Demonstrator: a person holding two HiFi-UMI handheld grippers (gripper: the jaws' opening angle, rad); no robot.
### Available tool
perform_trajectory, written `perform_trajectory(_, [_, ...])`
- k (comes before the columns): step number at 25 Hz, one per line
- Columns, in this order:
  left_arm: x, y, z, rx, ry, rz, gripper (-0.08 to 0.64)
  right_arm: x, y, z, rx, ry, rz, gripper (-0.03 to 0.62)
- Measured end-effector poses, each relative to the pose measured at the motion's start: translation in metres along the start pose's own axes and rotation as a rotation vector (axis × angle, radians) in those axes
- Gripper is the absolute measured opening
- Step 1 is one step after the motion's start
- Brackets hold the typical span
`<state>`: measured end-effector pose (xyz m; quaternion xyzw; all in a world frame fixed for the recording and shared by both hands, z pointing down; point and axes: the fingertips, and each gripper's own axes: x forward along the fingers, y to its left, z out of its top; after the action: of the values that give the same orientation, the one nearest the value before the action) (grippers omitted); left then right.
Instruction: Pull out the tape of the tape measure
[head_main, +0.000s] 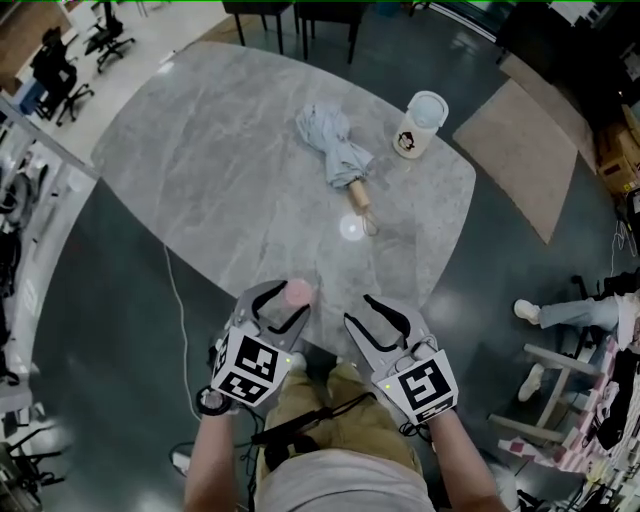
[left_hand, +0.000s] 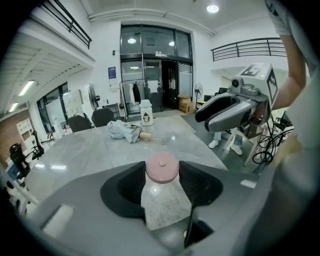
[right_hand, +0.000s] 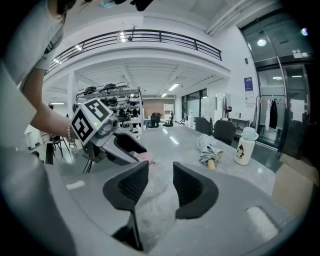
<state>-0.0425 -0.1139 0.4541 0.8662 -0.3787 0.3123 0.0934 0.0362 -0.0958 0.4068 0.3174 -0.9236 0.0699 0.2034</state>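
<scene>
Left gripper (head_main: 282, 306) clamps the pink tape measure (left_hand: 161, 167), its tape not discernible; right gripper (right_hand: 160, 173), just beside, jaws apart, empty.

A small, round tape measure (left_hand: 161, 167) with a pale pink case, shaped like a thick disc. It is gripped between the two dark jaws of the left tool (head_main: 288, 298), whose pads press on opposite sides of its rim. Its flat face points upward, with a small raised dot at the centre. It is held in the air above the near edge of the grey marbled counter (head_main: 230, 170), close to the person's body.
</scene>
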Motion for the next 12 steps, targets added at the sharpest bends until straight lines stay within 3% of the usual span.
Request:
perform_trajectory(5, [-0.014, -0.005, 0.017, 0.015, -0.025, -0.031, 0.230, 0.003, 0.003, 0.011, -0.111, -0.002, 0.011, 0.147])
perform_trajectory(12, [-0.027, -0.016, 0.035, 0.102, -0.034, -0.053, 0.230, 0.005, 0.009, 0.018, -0.313, 0.036, 0.042, 0.147])
